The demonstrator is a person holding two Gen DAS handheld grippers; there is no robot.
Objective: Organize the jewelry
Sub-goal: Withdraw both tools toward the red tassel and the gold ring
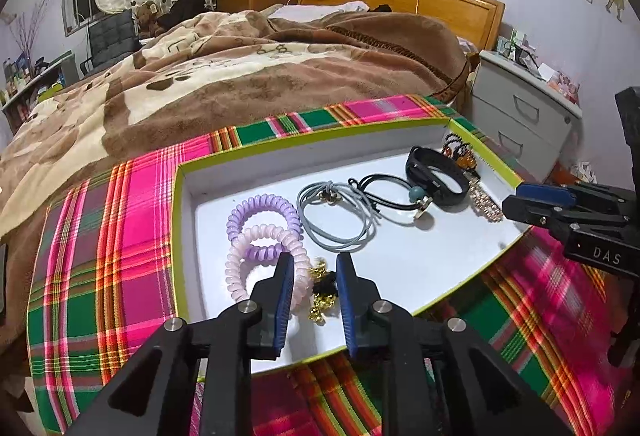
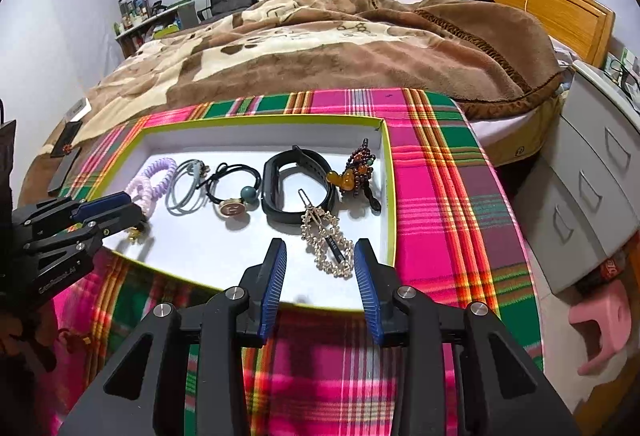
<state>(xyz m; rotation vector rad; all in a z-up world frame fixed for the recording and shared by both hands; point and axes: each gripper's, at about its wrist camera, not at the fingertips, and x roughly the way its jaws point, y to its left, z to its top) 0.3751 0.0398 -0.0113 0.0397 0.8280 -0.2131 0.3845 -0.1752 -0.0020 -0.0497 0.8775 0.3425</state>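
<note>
Left gripper: fingers spread, nothing pinched; it hovers over the near left part of the tray, with a small gold-and-black trinket lying between the blue pads.
Right gripper: fingers spread and empty, at the tray's near edge, just short of the pearl hair clip.
Tray: shallow white box with a lime-green rim, resting on the plaid cloth.
Left end: pink coil hair tie overlapping a purple coil hair tie.
Middle: grey elastic hair tie, then a black hair tie with a teal bead.
Right end: black wristband, with a beaded amber charm beside it.
Beyond: bed under a brown blanket.
</note>
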